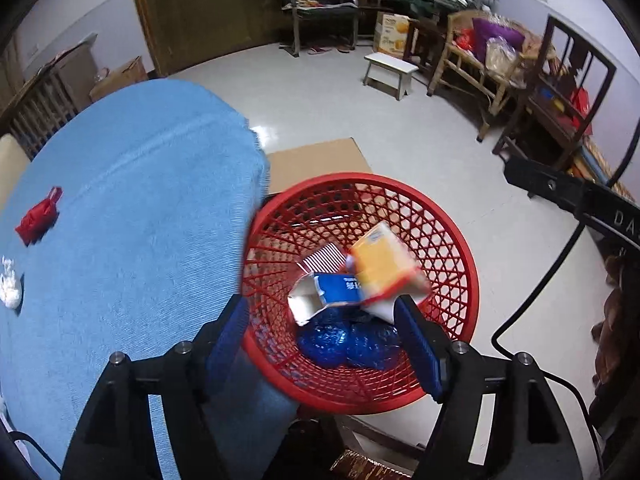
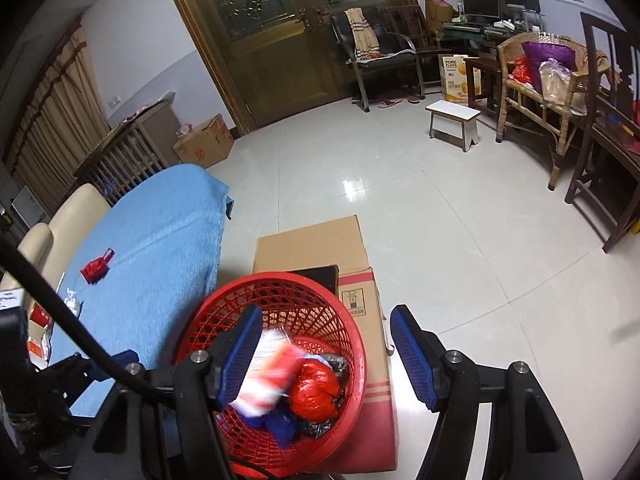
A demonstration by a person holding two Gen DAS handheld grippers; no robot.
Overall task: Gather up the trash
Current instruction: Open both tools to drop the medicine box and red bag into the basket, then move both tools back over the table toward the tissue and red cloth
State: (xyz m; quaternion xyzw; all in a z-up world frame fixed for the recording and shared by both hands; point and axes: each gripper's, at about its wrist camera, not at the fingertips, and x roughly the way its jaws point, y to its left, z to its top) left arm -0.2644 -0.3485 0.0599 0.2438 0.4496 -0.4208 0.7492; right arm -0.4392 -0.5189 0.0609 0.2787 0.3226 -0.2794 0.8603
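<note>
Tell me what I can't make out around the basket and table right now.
- Orange-and-white carton above the red basket, left wrist view: motion-blurred, label unreadable.
- Blue crumpled items on the basket floor: partly covered by the cartons and the left claw.
- White scrap on the blue table: cut by the left edge.
- Right wrist view: basket contents partly behind the right claw's left finger, blurred.
</note>
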